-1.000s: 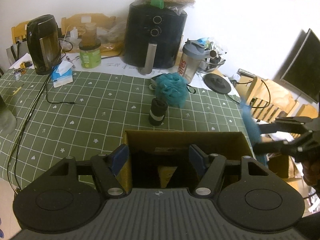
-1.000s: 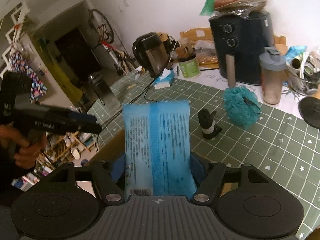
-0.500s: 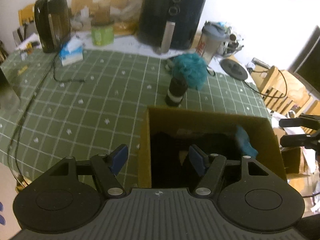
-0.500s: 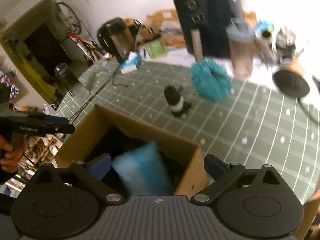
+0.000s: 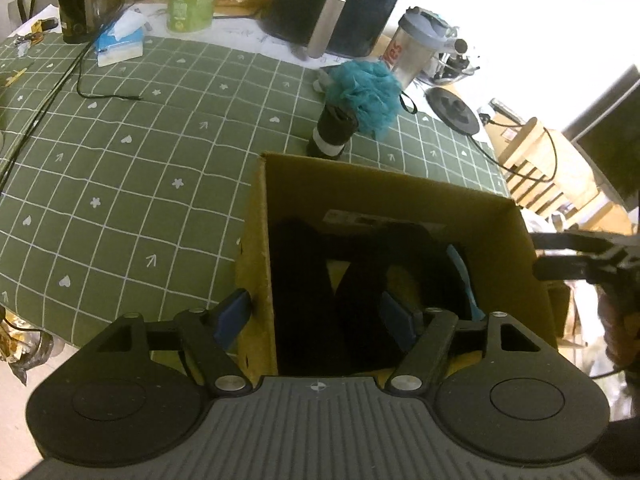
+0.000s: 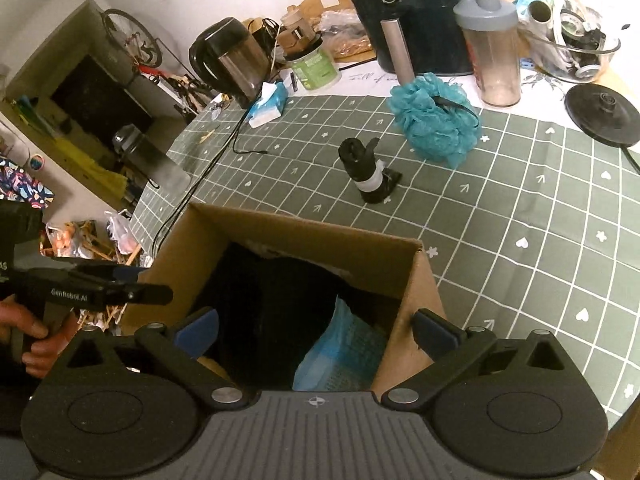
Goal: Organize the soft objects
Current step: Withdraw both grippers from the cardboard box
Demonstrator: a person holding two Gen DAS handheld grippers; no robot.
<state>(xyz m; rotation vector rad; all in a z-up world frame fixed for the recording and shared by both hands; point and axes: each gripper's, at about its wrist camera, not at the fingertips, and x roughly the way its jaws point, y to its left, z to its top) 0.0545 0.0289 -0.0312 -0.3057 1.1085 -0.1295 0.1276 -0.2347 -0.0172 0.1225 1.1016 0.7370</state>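
Observation:
A cardboard box (image 5: 384, 188) (image 6: 312, 240) stands at the near edge of the green table and holds black soft things (image 5: 304, 272). A blue packet (image 6: 344, 356) (image 5: 464, 276) lies inside, against the box's right wall. My right gripper (image 6: 316, 332) hangs above it with its jaws opening wide, touching nothing. My left gripper (image 5: 315, 316) straddles the box's left wall; its jaws are opening and no pad presses on anything. Beyond the box, a teal bath pouf (image 5: 366, 94) (image 6: 436, 114) and a black roll with a white band (image 5: 334, 132) (image 6: 366, 174) rest on the cloth.
At the back stand a black air fryer (image 6: 404, 12), a kettle (image 6: 232, 60), a shaker bottle (image 6: 494, 48), a green jar (image 5: 190, 8) and a tissue pack (image 5: 120, 40). A black cable (image 5: 60, 88) crosses the left side. A kettle base (image 6: 602, 114) sits far right.
My right gripper let go of the blue packet, which dropped into the box, and its jaws spread wide. Both grippers sank closer to the box and tilted further down.

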